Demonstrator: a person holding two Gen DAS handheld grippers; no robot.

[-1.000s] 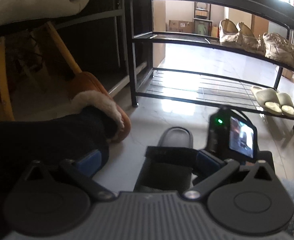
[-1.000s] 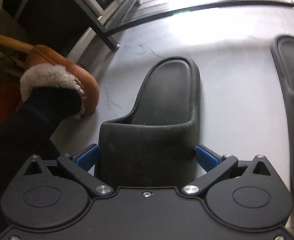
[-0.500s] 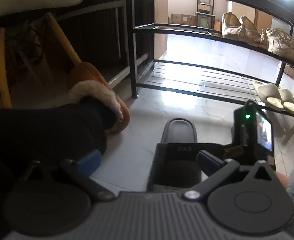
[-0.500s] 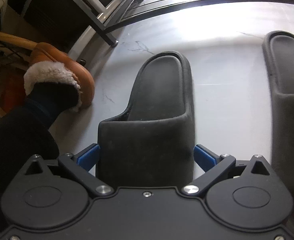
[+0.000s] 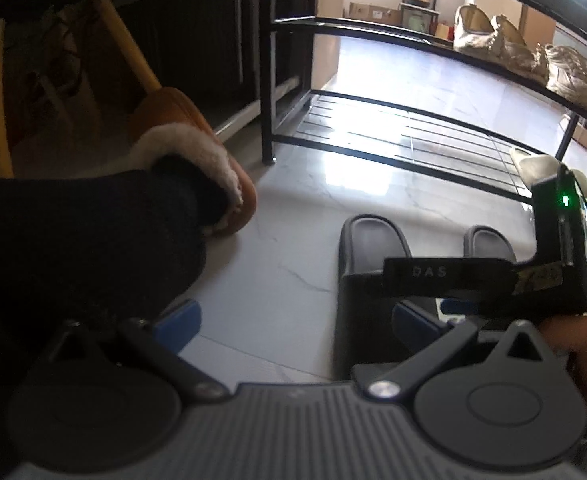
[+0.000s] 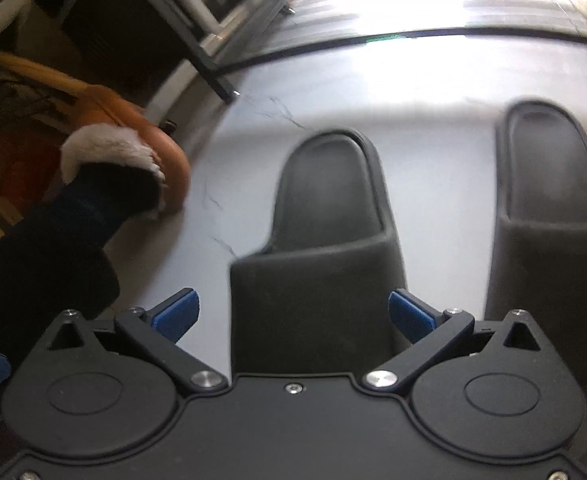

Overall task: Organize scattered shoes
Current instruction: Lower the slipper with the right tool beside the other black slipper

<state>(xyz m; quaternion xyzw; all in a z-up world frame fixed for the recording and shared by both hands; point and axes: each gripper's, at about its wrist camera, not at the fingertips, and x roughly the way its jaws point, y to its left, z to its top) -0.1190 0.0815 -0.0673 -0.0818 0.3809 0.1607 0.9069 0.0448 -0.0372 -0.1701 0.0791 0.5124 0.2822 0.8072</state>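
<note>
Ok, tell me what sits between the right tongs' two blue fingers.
The right wrist view shows the strap end of the left black slide between the right tongs. Their open blue fingers flank it with a small gap on each side.

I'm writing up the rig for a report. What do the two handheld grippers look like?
The left gripper has a ribbed grey body, the right gripper a smooth black one. Both have two round black discs, black linkage arms with silver pivots, and blue fingers. In the left view, the right unit carries a green light and "DAS" lettering.
</note>
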